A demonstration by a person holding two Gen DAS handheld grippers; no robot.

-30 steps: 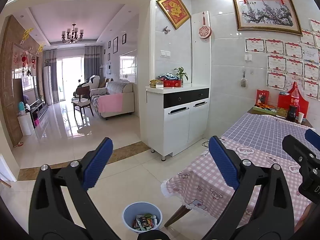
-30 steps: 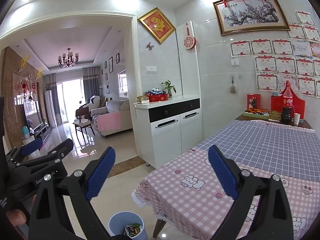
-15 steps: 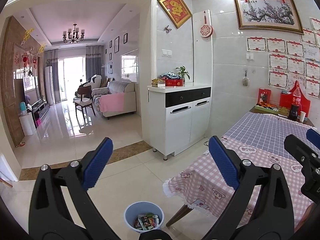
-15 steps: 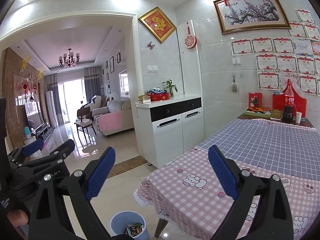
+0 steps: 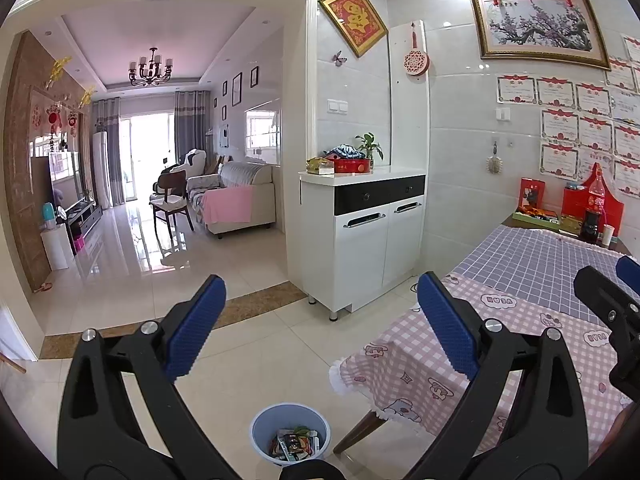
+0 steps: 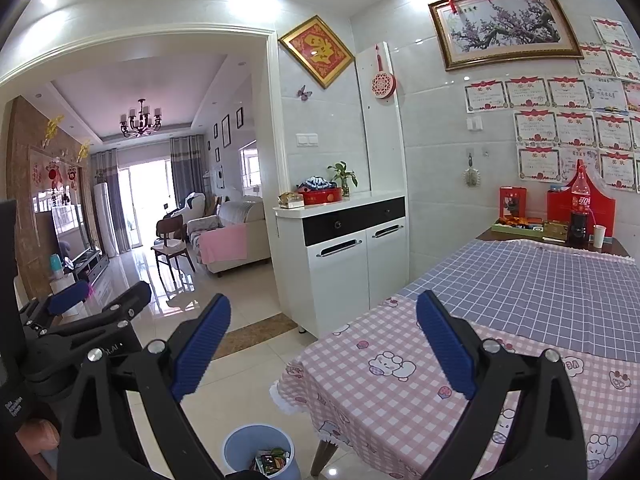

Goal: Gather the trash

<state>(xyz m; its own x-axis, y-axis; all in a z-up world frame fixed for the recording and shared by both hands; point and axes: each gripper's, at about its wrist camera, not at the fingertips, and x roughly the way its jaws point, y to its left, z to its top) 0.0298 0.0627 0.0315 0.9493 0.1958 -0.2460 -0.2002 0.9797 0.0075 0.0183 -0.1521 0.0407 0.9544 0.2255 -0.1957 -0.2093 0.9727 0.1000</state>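
A light blue trash bin (image 5: 289, 432) stands on the tiled floor beside the table corner, with several colourful wrappers (image 5: 295, 443) inside. It also shows in the right wrist view (image 6: 256, 452). My left gripper (image 5: 320, 324) is open and empty, held high above the bin. My right gripper (image 6: 322, 344) is open and empty, over the table's near corner. The left gripper (image 6: 100, 300) shows at the left of the right wrist view, and the right gripper's fingers (image 5: 600, 292) show at the right of the left wrist view.
A table with a pink checked cloth (image 6: 400, 380) and a blue checked cloth (image 6: 540, 280) fills the right. A cola bottle (image 6: 580, 216), a cup and boxes stand at its far end. A white cabinet (image 5: 360, 240) stands against the wall. The living room lies beyond the doorway.
Both grippers have drifted slightly back and up; the view shifts a little. Both stay open and empty.
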